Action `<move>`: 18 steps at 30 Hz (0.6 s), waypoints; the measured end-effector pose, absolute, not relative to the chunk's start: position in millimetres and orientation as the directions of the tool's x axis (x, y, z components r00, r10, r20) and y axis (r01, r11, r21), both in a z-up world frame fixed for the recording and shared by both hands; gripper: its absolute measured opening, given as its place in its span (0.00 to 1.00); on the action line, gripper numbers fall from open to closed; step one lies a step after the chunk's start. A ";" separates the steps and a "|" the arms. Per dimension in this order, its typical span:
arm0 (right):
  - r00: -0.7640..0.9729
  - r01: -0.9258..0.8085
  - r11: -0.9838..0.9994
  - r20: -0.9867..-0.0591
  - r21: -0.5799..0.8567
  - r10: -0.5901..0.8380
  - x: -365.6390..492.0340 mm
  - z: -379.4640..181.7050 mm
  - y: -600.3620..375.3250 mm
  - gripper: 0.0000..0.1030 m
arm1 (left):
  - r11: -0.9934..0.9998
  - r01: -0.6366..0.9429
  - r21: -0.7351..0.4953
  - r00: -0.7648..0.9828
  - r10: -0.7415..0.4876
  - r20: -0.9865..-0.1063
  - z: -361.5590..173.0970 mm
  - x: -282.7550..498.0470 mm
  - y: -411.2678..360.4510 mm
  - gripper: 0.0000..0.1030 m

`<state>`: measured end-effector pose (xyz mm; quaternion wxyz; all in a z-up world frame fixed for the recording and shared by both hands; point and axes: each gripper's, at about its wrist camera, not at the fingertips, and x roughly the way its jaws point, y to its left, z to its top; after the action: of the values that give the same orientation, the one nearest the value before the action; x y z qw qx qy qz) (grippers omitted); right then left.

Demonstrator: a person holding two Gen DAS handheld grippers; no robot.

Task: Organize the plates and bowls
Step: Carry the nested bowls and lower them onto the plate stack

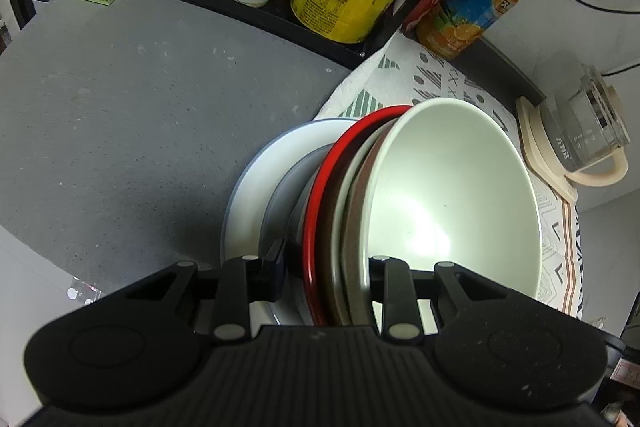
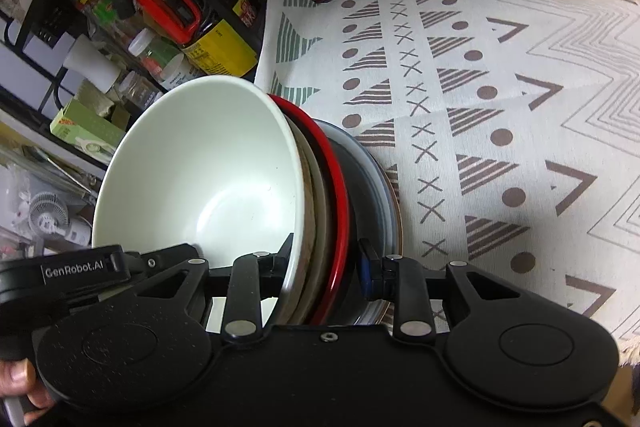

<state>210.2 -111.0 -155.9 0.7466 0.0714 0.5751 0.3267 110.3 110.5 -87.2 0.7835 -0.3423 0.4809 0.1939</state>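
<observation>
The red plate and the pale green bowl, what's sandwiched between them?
In both wrist views, a brownish dish sits nested between the red plate and the pale green bowl; exactly how many pieces is unclear.

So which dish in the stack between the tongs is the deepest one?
The pale green bowl on the top of the stack: it is deep, while the red-rimmed dish and the grey-rimmed white plate under it look shallow.

We hold both tongs angled steeply downward. The left tongs (image 1: 326, 267) and the right tongs (image 2: 326, 259) are each clamped narrowly. Our fingers (image 2: 18, 383) grip a handle.
</observation>
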 end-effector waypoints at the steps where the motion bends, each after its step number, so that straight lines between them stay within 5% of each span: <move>1: 0.123 -0.407 0.777 -0.814 0.480 0.567 210.8 -155.7 -110.0 0.28 | 0.692 -0.629 -0.354 0.464 -0.030 -0.885 -87.7 110.4 111.5 0.27; 18: 0.202 -0.367 0.801 -0.800 0.474 0.566 209.8 -142.3 -113.0 0.45 | 0.807 -0.488 -0.331 0.432 -0.106 -0.895 -87.5 140.0 130.9 0.31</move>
<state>209.8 -113.0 -142.3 0.7699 0.0897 0.5546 0.3028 140.0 130.9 -87.5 0.7964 -0.2861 0.5191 0.1199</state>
